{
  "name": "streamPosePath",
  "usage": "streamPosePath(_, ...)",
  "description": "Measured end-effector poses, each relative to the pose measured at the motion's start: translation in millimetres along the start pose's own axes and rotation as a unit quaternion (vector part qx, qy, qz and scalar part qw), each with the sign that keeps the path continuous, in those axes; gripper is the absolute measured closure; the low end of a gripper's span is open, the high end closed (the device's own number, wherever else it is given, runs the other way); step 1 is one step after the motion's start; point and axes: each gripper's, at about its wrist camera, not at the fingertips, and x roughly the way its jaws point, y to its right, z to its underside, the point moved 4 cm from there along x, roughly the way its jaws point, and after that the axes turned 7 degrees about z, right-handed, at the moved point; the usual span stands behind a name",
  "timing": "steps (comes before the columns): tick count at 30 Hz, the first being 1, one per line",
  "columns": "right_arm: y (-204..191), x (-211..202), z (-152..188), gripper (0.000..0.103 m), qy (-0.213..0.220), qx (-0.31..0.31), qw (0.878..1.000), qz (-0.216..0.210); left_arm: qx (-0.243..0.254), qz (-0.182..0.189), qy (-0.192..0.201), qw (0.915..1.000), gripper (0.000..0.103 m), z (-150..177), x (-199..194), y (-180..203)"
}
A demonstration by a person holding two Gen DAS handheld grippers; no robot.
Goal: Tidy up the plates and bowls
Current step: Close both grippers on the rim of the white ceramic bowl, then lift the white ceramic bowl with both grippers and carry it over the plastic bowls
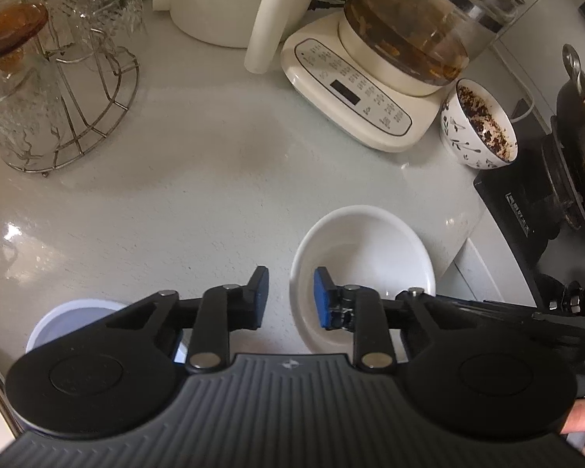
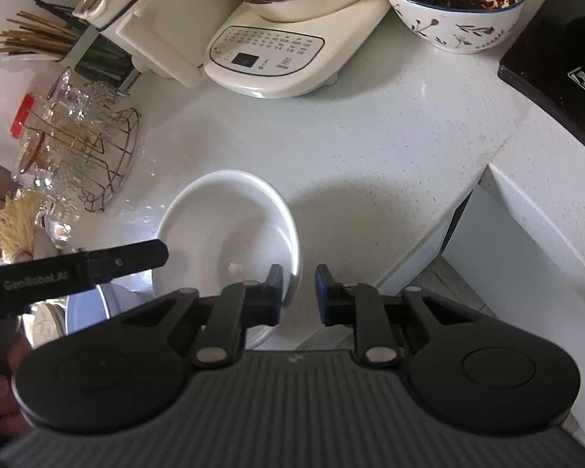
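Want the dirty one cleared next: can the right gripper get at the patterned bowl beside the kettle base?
Probably, but not just yet: bare counter lies between the right gripper and the patterned bowl, yet it now grips the white bowl by its rim.

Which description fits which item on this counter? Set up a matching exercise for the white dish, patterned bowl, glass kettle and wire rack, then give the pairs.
Things:
1. white dish
2. patterned bowl
3. glass kettle
4. wire rack

Descriptions:
A. holds upturned glasses
B. dark crumbs stuck inside
C. lies near the front edge of the counter
D. brown liquid inside, on a cream base

Pairs: 1-C, 2-B, 3-D, 4-A
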Motion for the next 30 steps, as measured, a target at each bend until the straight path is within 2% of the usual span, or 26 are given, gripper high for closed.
streamPosePath(3, 2.7, -4.5, -1.8, 0.094, 0.012, 0.0, 1.0, 0.004, -0.012, 0.005, -0.005, 0.9999, 0.085, 1.0, 4.6, -1.6)
streamPosePath(15, 9.3, -15.0, -0.2, 0.094, 0.015, -0.004, 1.0, -0.013, -0.006, 0.013, 0.006, 0.9999, 0.085, 6.8, 1.0, 13.1)
streamPosePath(30, -0.7, -64.4, 2.0, 0.093, 0.05, -0.031, 0.997, -0.056, -0.038, 0.005, 0.071, 0.9967, 0.085, 22.9, -54.2, 31.8)
